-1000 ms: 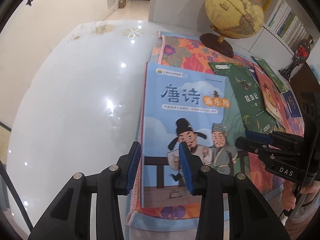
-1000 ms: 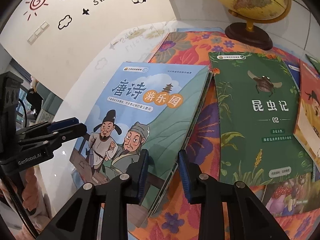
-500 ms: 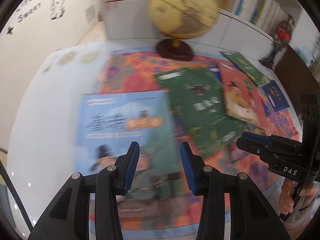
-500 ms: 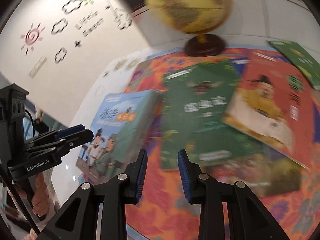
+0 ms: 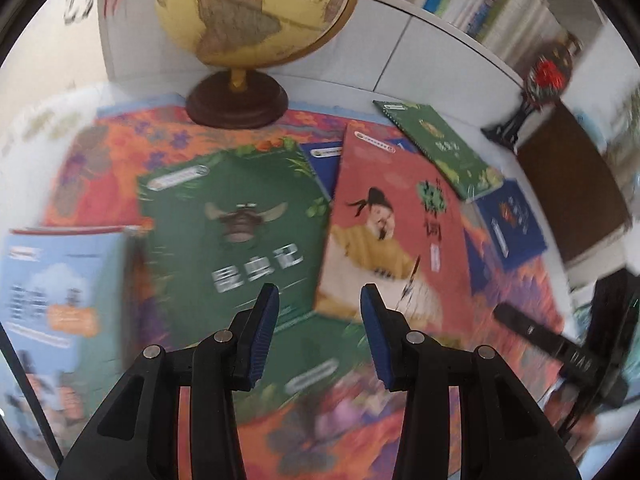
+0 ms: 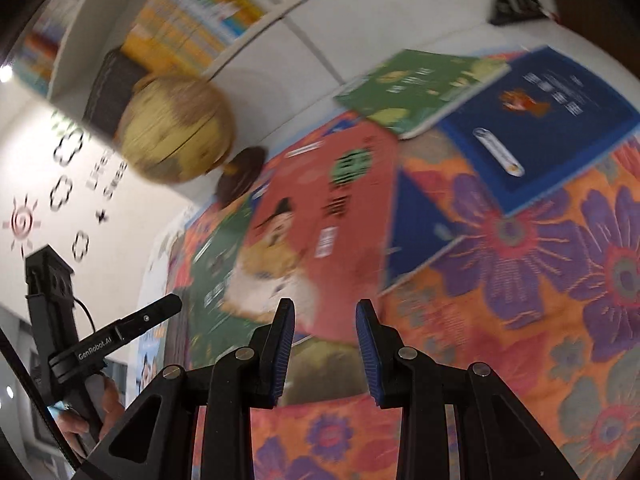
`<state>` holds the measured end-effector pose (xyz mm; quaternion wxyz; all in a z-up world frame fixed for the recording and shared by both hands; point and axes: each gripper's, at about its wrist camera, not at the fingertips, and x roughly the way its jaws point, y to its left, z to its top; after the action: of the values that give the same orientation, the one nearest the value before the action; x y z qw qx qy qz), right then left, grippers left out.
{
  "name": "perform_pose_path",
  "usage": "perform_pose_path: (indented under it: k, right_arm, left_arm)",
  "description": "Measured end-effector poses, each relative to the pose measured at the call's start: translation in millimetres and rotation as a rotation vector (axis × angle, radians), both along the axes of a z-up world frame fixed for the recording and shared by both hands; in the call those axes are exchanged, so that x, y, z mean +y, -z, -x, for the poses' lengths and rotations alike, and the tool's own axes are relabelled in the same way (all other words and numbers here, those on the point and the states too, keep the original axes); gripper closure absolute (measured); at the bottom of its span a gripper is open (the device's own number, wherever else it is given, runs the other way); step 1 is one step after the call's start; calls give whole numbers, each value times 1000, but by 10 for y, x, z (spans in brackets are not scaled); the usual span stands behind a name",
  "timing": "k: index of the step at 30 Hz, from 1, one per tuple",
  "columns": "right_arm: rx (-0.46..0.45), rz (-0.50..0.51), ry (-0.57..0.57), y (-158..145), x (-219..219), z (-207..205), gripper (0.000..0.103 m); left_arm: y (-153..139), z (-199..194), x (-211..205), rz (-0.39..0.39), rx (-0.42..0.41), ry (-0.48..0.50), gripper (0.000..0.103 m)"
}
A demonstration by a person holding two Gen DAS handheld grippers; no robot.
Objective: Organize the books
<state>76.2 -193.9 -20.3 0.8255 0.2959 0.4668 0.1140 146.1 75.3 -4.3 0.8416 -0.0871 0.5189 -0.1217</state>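
Orange flowered cloth [image 5: 120,184] is covering the white worktop [image 5: 416,92], and the books are being shown spread flat on it — a green insect book [image 5: 236,216] beside a red book [image 5: 392,224], a light-blue book [image 5: 60,280] at the left edge, a small green book [image 5: 440,148] partly overlapping a dark-blue book [image 5: 516,224] farther right. A globe [image 5: 252,8] is standing behind them. The left gripper [image 5: 316,316] is being held above the green and red covers, fingers parted with nothing between them. The right gripper [image 6: 325,328] is likewise being held slightly open and empty, over the red book's near corner — both views are blurred
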Motion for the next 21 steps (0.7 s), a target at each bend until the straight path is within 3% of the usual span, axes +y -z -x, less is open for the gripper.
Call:
perform_pose_path:
  k: [5, 11, 17, 21]
  right_arm:
    - [-39, -26, 23, 109, -78, -102, 73]
    - [-70, -23, 37, 196, -43, -137, 72]
    - [-120, 112, 23, 227, 131, -140, 72]
    - [-127, 172, 7, 204, 196, -98, 71]
  left_arm:
    - [179, -141, -142, 2, -49, -31, 63]
    - [324, -212, -187, 0, -53, 17, 63]
    - [394, -206, -275, 26, -43, 72, 63]
    - [326, -108, -387, -34, -83, 103, 63]
